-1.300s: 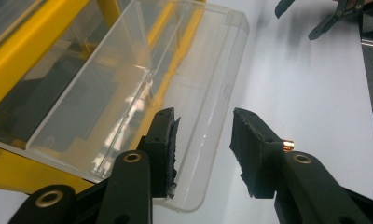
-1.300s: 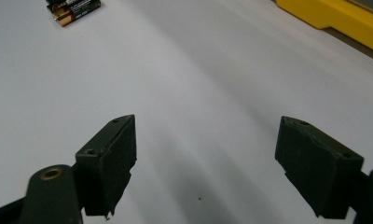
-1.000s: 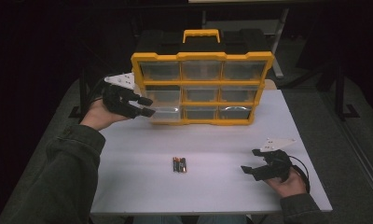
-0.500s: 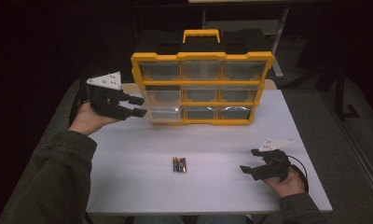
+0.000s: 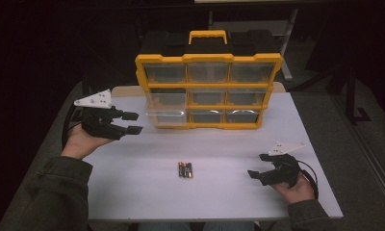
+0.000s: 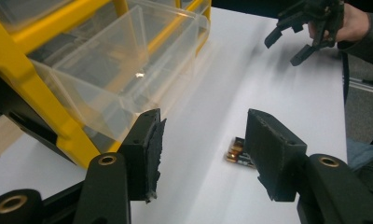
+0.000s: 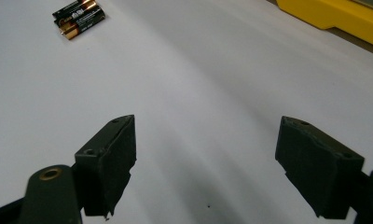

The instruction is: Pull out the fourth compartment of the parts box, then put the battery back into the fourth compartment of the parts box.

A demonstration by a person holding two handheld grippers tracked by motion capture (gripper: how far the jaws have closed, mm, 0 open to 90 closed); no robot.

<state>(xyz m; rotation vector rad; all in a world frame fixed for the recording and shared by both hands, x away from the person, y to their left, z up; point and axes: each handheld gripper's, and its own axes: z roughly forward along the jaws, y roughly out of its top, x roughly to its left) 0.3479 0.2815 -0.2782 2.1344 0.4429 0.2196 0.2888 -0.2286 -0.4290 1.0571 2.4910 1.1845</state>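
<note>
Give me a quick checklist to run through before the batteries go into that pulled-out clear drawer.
1. Clear drawer at the bottom left of the yellow organizer pulled out: ok.
2. Drawer has room inside: ok, it looks bare in the left gripper view.
3. Left gripper free of the drawer: ok, its jaws have just been opening, nothing between them.
4. Right gripper open and unloaded: ok.
5. Batteries reachable on the white table: ok, lying together, untouched.
6. Exact battery count: cannot tell.
</note>
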